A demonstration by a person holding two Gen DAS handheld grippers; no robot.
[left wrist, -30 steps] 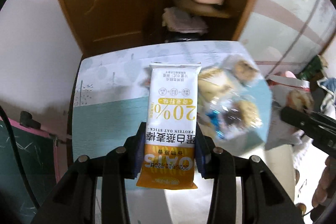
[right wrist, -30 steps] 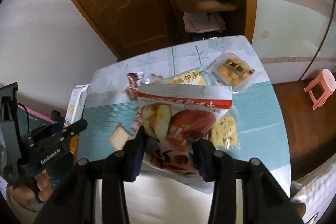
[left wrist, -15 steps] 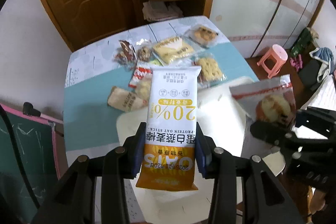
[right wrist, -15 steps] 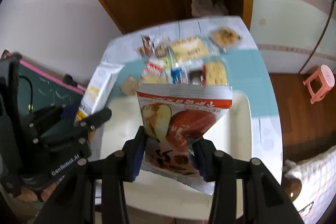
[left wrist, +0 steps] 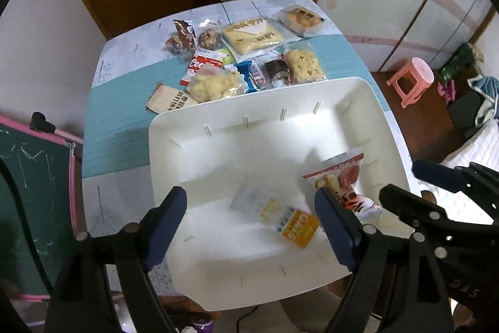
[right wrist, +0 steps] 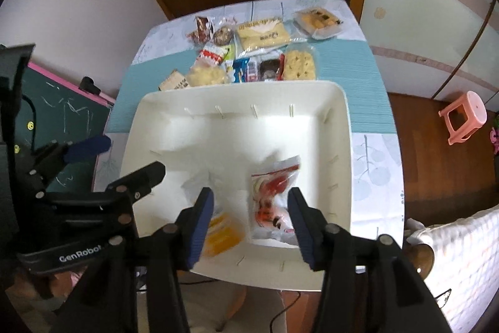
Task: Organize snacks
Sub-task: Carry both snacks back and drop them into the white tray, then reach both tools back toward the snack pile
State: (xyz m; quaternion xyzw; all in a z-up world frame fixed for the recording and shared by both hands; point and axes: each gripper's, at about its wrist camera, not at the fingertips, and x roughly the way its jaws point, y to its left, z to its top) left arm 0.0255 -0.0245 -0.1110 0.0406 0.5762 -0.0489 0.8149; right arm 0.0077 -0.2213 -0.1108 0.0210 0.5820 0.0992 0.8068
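Oat bar point(left wrist: 293, 223), apple-chip bag point(left wrist: 346, 183) in white tray point(left wrist: 187, 127); loose snacks point(left wrist: 249, 58) behind; both grippers point(left wrist: 252, 227) point(right wrist: 249, 223) apart.

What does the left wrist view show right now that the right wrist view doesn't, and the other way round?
Only the left wrist view shows the open left hand-held gripper head-on, the oat stick pack lying nearly whole between its fingers, and clothes piled at the far right.

Only the right wrist view shows the open right hand-held gripper head-on over the apple snack bag, with the oat stick pack partly hidden behind its left finger.

Both show the white tray holding both packs, the remaining snacks on the table behind it, and the pink stool.
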